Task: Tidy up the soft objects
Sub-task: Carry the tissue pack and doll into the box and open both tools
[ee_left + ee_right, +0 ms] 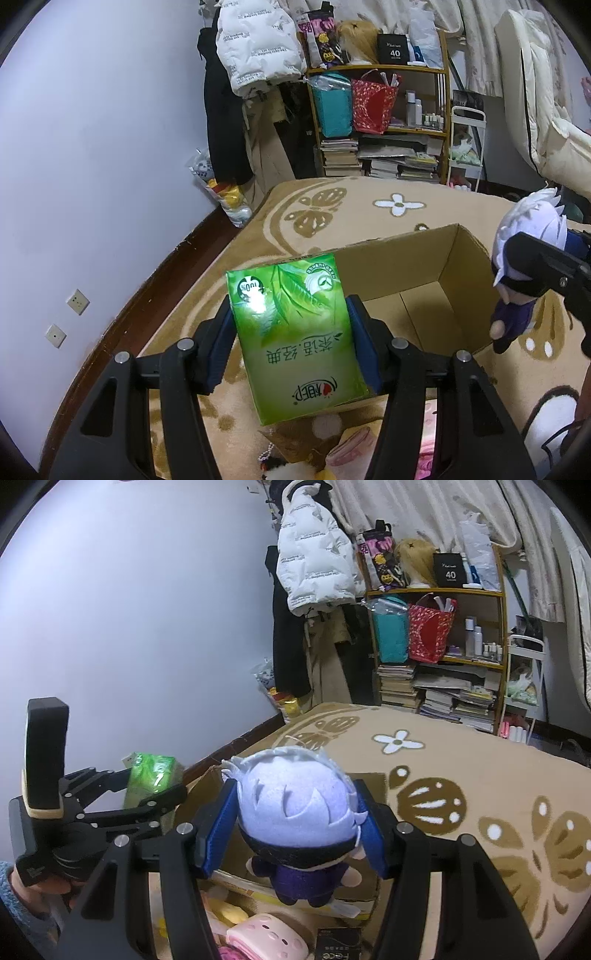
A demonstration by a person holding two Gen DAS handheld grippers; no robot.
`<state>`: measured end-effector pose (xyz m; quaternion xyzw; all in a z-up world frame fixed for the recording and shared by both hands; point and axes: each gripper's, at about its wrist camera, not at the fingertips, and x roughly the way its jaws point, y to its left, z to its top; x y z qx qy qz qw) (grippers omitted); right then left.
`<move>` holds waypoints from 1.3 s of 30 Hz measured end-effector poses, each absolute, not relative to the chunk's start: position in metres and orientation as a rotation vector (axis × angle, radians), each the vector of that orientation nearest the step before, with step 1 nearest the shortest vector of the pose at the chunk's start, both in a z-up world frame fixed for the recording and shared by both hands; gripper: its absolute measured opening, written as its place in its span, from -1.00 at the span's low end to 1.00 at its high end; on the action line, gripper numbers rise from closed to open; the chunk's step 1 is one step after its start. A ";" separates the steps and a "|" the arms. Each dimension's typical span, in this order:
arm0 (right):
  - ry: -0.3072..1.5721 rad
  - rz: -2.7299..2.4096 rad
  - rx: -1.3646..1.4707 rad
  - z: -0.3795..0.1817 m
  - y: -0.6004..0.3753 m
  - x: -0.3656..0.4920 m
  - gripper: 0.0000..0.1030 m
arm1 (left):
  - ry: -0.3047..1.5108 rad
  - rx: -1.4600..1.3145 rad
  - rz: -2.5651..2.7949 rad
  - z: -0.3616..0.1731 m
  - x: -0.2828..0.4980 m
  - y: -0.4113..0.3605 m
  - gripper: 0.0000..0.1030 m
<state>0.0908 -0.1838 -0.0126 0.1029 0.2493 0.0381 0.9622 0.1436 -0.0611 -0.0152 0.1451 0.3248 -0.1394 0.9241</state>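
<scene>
Between the left gripper's [293,341] blue pads: green tissue pack [295,332] being pinched, hanging just before the open cardboard box [443,295] | right gripper [295,834] is clamping the white-haired plush doll [295,812] by its head above the box | patterned carpet [369,210] is lying beyond both.

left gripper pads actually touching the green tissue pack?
Touching. The left wrist view shows the left gripper with both blue pads pressed flat against the sides of the green tissue pack, no gap.
</scene>
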 end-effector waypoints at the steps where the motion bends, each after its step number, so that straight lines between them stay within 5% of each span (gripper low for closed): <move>1: 0.506 0.082 0.205 -0.014 -0.183 0.092 0.24 | 0.667 0.297 -0.287 -0.017 0.144 -0.061 0.10; 25: 0.580 0.060 0.164 -0.047 -0.177 0.117 0.30 | 0.710 0.275 -0.250 -0.036 0.159 -0.060 0.16; 39: 0.571 0.041 0.164 -0.038 -0.176 0.101 0.81 | 0.658 0.216 -0.226 -0.014 0.151 -0.040 0.91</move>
